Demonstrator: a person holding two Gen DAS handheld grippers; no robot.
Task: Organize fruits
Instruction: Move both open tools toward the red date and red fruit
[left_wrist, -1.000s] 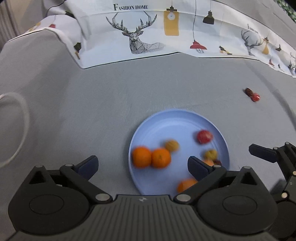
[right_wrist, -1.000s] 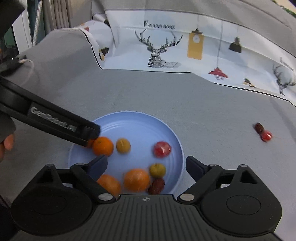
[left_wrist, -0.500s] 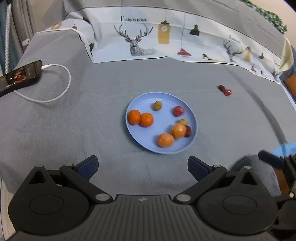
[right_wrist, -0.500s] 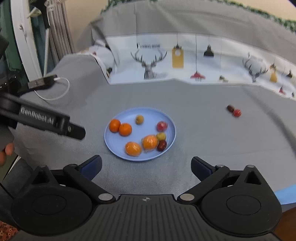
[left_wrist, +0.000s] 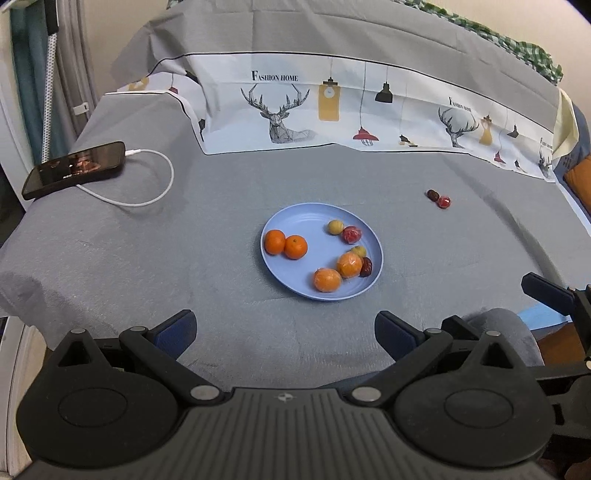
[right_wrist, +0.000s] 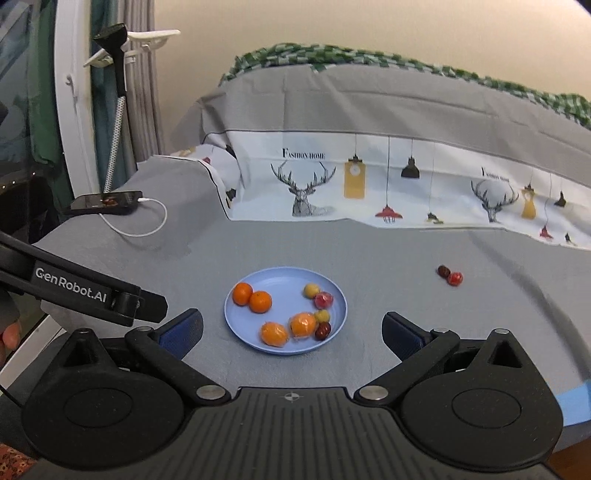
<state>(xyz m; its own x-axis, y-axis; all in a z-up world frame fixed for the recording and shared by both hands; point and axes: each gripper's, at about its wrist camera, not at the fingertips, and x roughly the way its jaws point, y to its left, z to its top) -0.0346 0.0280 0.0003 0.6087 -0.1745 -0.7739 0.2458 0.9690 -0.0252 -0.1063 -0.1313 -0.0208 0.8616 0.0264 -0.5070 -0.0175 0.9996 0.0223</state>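
A light blue plate (left_wrist: 306, 225) (right_wrist: 280, 284) sits mid-table on a grey cloth. It holds several fruits: two oranges (left_wrist: 284, 243) at its left, two wrapped oranges (left_wrist: 338, 271) at its front, two small yellow fruits, a red fruit (left_wrist: 352, 235) and a dark date. Two small fruits, one dark and one red (left_wrist: 443, 201) (right_wrist: 455, 278), lie on the cloth to the plate's right. My left gripper (left_wrist: 284, 326) and my right gripper (right_wrist: 291, 330) are both open and empty, held back from the plate near the table's front edge.
A phone (left_wrist: 74, 168) on a white cable (left_wrist: 155, 192) lies at the table's back left. A printed deer cloth (left_wrist: 332, 110) drapes along the back. The table's front edge is close below both grippers.
Both grippers have pulled back and up from the plate, so it looks smaller and farther. The fruits on it have shifted slightly.
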